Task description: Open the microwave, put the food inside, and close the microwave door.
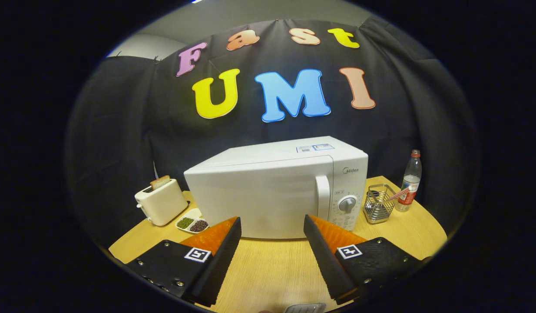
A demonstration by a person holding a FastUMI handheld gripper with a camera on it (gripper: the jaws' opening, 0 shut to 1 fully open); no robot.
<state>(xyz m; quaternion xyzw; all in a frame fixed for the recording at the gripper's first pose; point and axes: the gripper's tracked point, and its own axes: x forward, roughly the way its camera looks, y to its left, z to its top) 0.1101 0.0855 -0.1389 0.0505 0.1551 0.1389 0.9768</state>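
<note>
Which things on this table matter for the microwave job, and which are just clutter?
For the job:
- microwave, door shut
- door handle
- gripper, fingers open, holding nothing, microwave beyond them

Lying about:
- toaster with bread slice
- divided dish of beans
- wire basket
- plastic bottle

Which item is the food, I cannot tell.
</note>
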